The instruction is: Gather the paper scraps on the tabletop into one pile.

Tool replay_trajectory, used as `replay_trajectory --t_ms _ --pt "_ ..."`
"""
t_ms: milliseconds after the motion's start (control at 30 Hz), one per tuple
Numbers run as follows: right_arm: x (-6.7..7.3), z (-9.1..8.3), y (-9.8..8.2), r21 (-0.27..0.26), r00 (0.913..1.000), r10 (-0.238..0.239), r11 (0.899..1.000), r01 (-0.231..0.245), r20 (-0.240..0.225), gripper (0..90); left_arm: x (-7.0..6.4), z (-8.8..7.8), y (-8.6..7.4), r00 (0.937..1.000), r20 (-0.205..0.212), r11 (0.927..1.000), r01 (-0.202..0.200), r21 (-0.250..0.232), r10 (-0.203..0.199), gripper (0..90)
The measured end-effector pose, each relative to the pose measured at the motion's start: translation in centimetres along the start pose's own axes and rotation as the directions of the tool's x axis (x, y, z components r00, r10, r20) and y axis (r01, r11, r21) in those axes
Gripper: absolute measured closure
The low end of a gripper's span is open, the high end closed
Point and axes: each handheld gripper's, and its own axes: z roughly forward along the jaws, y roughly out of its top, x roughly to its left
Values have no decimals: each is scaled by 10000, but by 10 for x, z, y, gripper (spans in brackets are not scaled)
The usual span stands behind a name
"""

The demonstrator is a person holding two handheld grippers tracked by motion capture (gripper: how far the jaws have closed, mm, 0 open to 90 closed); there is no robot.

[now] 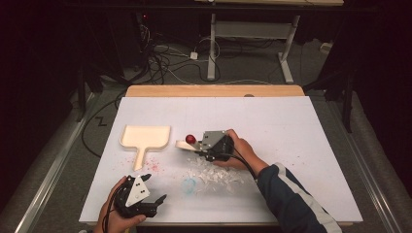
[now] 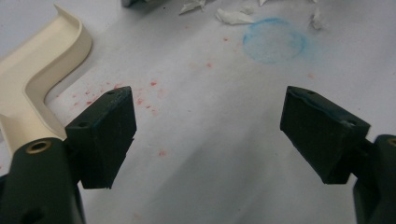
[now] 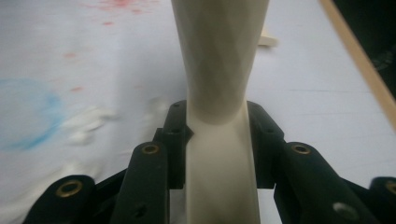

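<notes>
A white sheet (image 1: pixel 272 145) covers the wooden table (image 1: pixel 214 91), stained with pink speckles near its left-centre and a faint blue ring (image 2: pixel 274 40) closer to the person. On it lies a cream dustpan (image 1: pixel 145 138), its tray toward the far side and its short handle pointing back at the person. A scatter of torn white scraps (image 1: pixel 214 175) sits in the middle, just right of the blue ring. The right gripper (image 1: pixel 204 145) hovers over the far edge of those scraps, its 2 jaws clamped on the cream handle of a small brush-like tool (image 3: pixel 219 70), which runs straight out between the pads toward the dustpan; a small red ball (image 1: pixel 190 139) sits at the tool's far end, just right of the dustpan. The left gripper (image 1: pixel 156 200) rests low at the near left corner of the sheet, its 2 jaws spread wide with nothing between them, aimed across the speckles toward the ring, the dustpan handle just beside its left jaw
</notes>
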Motion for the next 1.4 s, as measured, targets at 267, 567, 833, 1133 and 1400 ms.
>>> replay_trajectory --t_ms 267,567,833,1133,1400 --pt "21 -40 -16 -276 9970 -250 9994 230 -727 679 -2 0 1 9996 -88 9996 -258 93 259 177" --pt "19 -85 -22 -388 9934 566 9978 -530 999 684 -5 0 3 9994 -174 9994 -282 215 286 177" --pt "25 -133 -36 -379 9319 1939 9808 -1916 3066 684 -4 1 2 9994 -227 9993 -250 272 256 178" --pt "28 -172 -71 -364 8211 3573 9234 -3821 4452 684 -3 -3 2 9990 -407 9997 -169 193 176 177" --pt "47 -195 -103 46 7627 4012 8838 -4679 5072 684 -3 -4 3 9986 -450 9996 -262 113 266 177"
